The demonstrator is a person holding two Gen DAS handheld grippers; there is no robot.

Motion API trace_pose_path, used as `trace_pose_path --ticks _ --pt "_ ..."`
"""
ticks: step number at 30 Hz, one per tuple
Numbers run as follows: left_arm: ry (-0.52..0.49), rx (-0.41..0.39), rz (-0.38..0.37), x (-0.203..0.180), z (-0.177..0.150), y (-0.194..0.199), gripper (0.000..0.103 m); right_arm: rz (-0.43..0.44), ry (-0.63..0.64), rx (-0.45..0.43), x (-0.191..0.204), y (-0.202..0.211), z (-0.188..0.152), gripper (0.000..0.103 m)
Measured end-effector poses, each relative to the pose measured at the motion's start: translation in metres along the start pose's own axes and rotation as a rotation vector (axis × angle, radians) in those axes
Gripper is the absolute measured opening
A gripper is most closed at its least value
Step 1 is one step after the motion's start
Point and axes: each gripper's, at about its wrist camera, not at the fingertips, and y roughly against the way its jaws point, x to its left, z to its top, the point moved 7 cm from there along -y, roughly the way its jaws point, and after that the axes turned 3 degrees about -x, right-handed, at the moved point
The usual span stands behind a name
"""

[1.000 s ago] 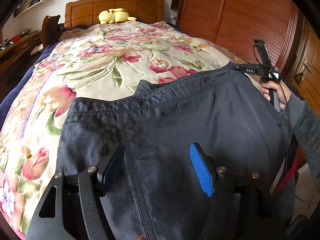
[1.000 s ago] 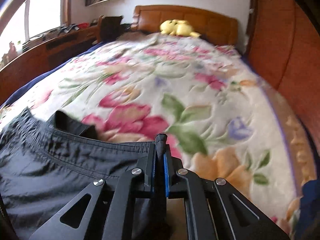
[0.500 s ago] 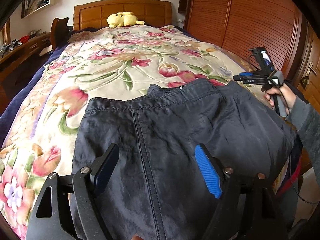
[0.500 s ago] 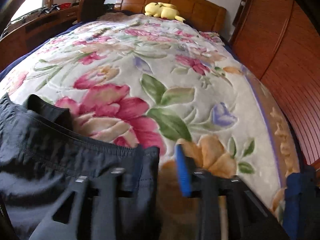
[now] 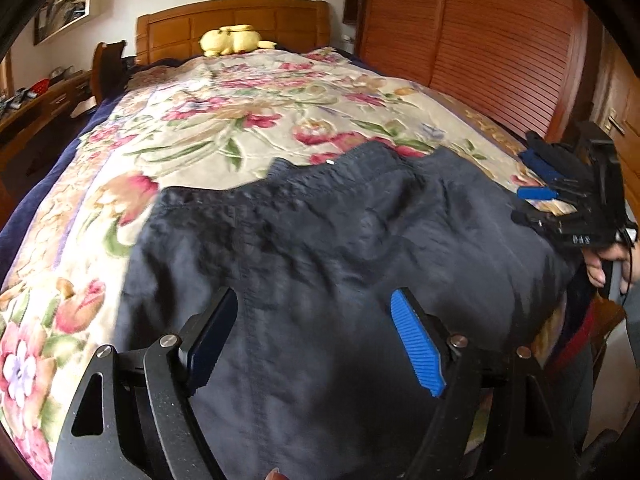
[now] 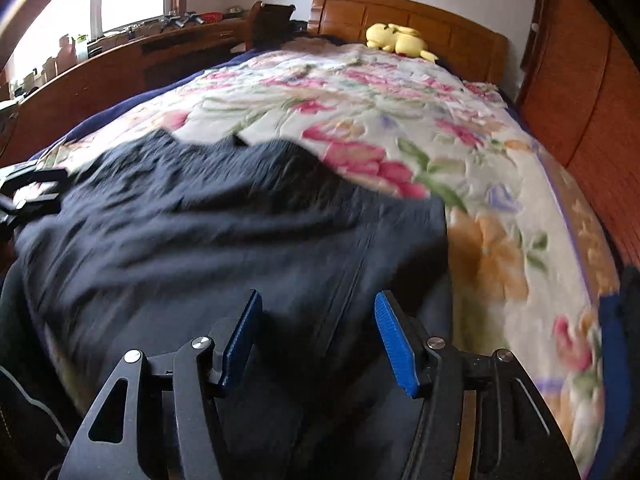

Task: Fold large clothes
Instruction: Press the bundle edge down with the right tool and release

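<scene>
Dark navy trousers (image 5: 328, 248) lie spread on the foot of the bed, waistband toward the headboard; they also show in the right wrist view (image 6: 224, 232). My left gripper (image 5: 316, 340) is open and empty above the trousers' lower left part. My right gripper (image 6: 316, 340) is open and empty above the trousers' right side. The right gripper also shows in the left wrist view (image 5: 538, 176) at the garment's right edge, jaws apart. Part of the left gripper (image 6: 28, 196) shows at the left edge of the right wrist view.
The bed has a floral quilt (image 5: 224, 120) and a wooden headboard (image 5: 240, 20) with a yellow plush toy (image 5: 234, 40). A wooden slatted wardrobe (image 5: 480, 48) stands along the right. A long wooden desk (image 6: 120, 64) with clutter runs along the left under a window.
My right gripper opened, let go of the trousers' waistband corner and pulled back toward the foot of the bed. The waistband dropped onto the quilt. My left gripper stayed open.
</scene>
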Motion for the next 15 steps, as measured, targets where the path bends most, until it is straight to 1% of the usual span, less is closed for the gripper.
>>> trace_pose_path --ticks 2,5,8,10,12,13,14,15 --pt "-0.019 0.002 -0.019 -0.013 -0.003 0.0 0.08 -0.016 -0.003 0.006 -0.001 0.014 -0.015 0.061" --pt "-0.053 0.012 -0.059 -0.035 -0.007 -0.004 0.08 -0.058 -0.028 0.006 -0.01 0.036 -0.027 0.061" --pt "-0.085 0.048 -0.058 -0.047 -0.021 -0.013 0.08 -0.077 -0.058 0.014 -0.015 0.051 -0.041 0.061" --pt "-0.098 0.064 -0.04 -0.048 -0.03 -0.017 0.08 -0.092 -0.069 0.064 -0.013 0.049 -0.06 0.061" --pt "-0.087 0.067 -0.037 -0.046 -0.038 -0.019 0.081 -0.141 -0.054 0.141 -0.015 0.029 -0.087 0.061" --pt "-0.082 0.07 -0.036 -0.045 -0.041 -0.019 0.081 -0.134 -0.068 0.151 -0.016 0.022 -0.095 0.061" --pt "-0.079 0.068 -0.026 -0.044 -0.043 -0.019 0.081 -0.13 -0.094 0.119 -0.016 0.025 -0.097 0.061" --pt "-0.081 0.062 -0.023 -0.044 -0.044 -0.018 0.081 -0.131 -0.104 0.114 -0.016 0.026 -0.095 0.061"
